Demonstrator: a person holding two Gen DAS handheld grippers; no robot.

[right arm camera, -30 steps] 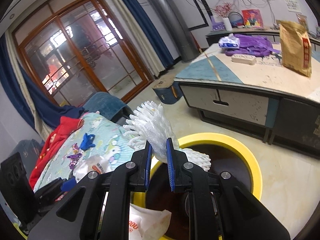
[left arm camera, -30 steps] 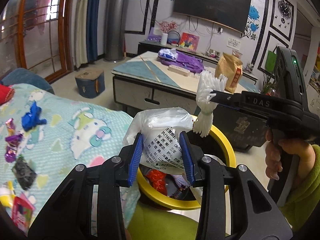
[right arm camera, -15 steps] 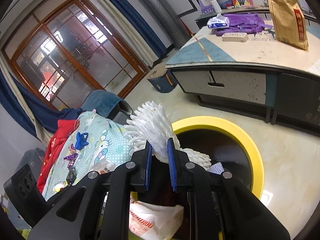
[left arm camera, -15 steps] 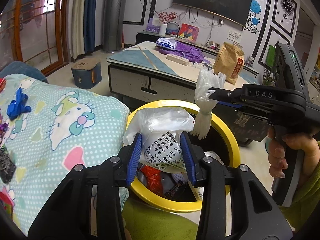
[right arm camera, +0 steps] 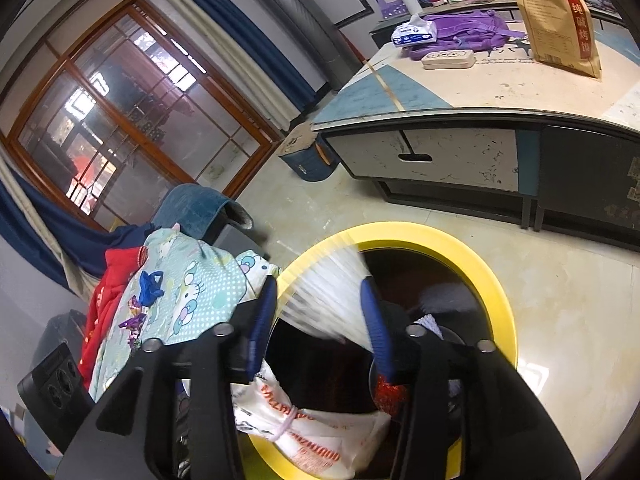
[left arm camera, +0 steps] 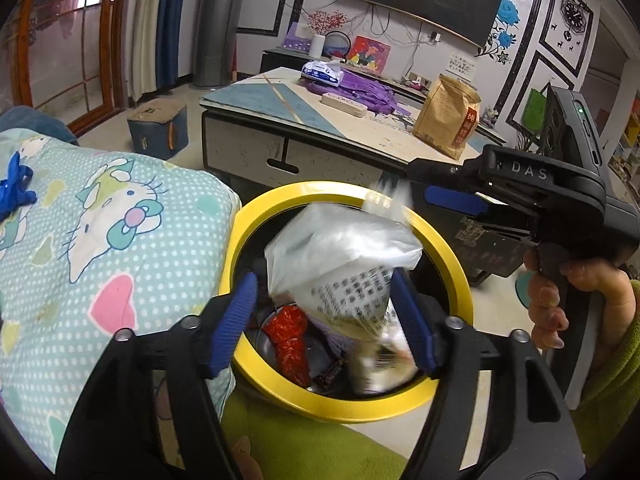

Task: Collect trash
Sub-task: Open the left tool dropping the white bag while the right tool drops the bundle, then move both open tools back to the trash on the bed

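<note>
Both hand-held grippers have just been opening over the yellow-rimmed bin [left arm camera: 280, 376]. Left hand-held gripper [left arm camera: 324, 320] has let go; the plastic bag [left arm camera: 340, 256] with black print sits loose between its pads. Right hand-held gripper [right arm camera: 320, 320] has let go too; the white foam net [right arm camera: 320, 280] is a blur between its pads. Beside the bin lies a cat-print blanket [left arm camera: 100, 240]. Behind the bin, a worktop [left arm camera: 280, 120] carries a brown bag [left arm camera: 448, 120]. "DAS" shows on the right one.

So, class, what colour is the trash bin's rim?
Yellow; the bin's rim shows best in the left wrist view.
</note>
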